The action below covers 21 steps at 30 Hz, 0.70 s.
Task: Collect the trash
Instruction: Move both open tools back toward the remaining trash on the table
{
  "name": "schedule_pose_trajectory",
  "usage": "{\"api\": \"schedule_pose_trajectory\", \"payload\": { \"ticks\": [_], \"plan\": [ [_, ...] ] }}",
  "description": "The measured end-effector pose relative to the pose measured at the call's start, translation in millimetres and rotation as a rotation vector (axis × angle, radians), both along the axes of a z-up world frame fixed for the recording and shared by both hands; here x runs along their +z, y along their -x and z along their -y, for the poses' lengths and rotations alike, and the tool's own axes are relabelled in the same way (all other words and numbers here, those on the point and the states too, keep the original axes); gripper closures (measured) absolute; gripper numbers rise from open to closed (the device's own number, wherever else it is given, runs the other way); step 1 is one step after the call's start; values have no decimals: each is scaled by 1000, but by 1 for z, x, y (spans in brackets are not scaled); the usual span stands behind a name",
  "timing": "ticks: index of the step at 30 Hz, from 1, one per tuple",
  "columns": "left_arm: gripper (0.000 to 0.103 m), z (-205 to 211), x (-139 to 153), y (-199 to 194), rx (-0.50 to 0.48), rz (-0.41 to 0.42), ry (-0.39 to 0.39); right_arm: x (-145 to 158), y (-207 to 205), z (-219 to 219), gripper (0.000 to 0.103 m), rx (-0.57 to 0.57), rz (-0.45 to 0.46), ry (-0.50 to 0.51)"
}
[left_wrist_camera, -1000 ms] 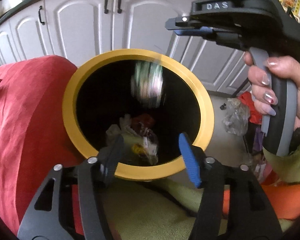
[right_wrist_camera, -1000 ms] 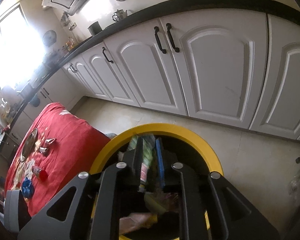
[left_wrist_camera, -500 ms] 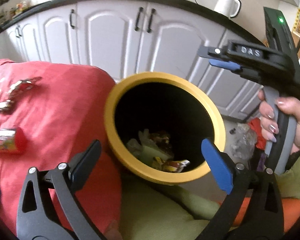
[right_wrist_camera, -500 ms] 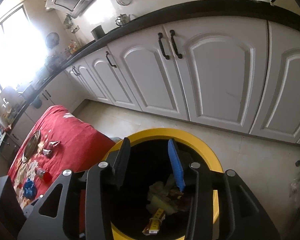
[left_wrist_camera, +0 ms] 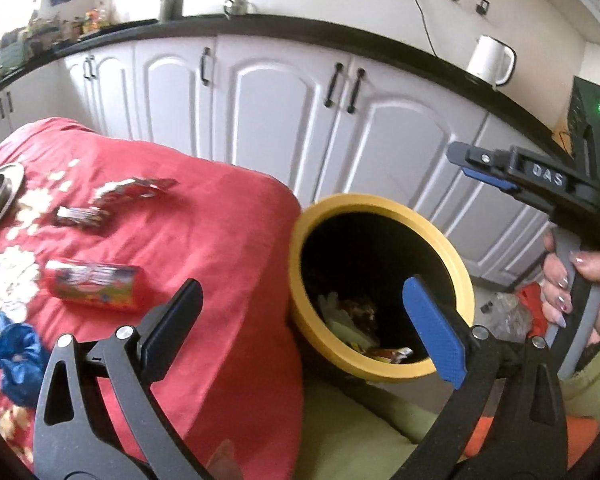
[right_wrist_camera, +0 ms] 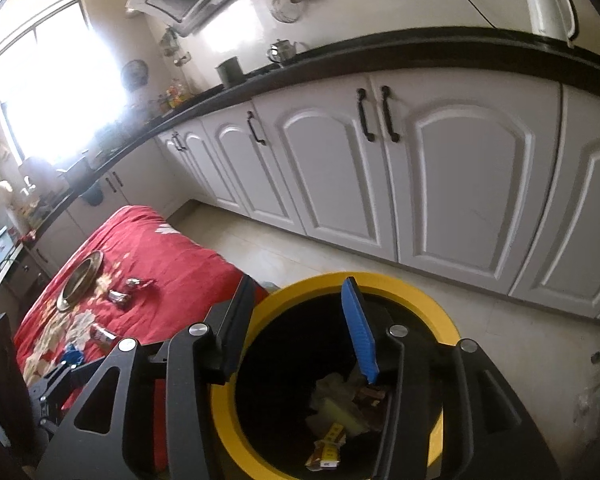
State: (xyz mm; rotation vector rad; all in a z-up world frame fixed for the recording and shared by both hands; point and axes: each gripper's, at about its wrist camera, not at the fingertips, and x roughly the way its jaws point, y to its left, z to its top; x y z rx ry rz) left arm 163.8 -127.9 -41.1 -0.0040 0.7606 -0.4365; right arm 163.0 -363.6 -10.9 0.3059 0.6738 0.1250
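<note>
Two tongs hang over a yellow-rimmed bin [right_wrist_camera: 260,312], both empty. Nearest the onlooker, the left tongs [left_wrist_camera: 300,328] stand fully apart with nothing between the jaws, aimed at the gap between the bin and the red cloth. The right tongs [right_wrist_camera: 300,332], gripped by a hand [left_wrist_camera: 580,280] with painted nails, hang directly above the bin mouth; their jaws are opening and nothing lies between them.

Inside the bin, a heap of collected trash [right_wrist_camera: 340,412] rests on the bottom: crumpled pale paper, a yellowish piece and printed wrappers.

Beside the bin, touching its rim on one side, is the tabletop draped in a red cloth [left_wrist_camera: 228,240]. Several items remain on it: a crumpled blue wrapper [left_wrist_camera: 14,356] at the near edge, a red printed packet [left_wrist_camera: 94,286] beyond it, a dark foil wrapper [left_wrist_camera: 78,216] further on, and a silver foil wrapper [left_wrist_camera: 136,188] beyond that. A metal plate [left_wrist_camera: 0,188] lies at the far corner.

Judged from this layout, the task is partly done: some trash is binned, and at least four pieces on the cloth await collection.

White cabinets [right_wrist_camera: 440,184] and a dark counter close the background.
</note>
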Motion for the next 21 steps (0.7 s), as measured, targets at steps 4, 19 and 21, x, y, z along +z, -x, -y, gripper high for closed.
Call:
{"api": "schedule_pose_trajectory", "payload": {
  "ticks": [4, 19, 21],
  "plan": [
    [11, -16, 8, 1, 46, 25, 6, 9, 3, -13, 59, 38, 24, 13],
    [11, -82, 30, 9, 215, 117, 8, 31, 4, -65, 59, 185, 72, 41],
    [11, -89, 31, 10, 233, 120, 11, 32, 2, -74, 59, 209, 73, 49]
  ]
}}
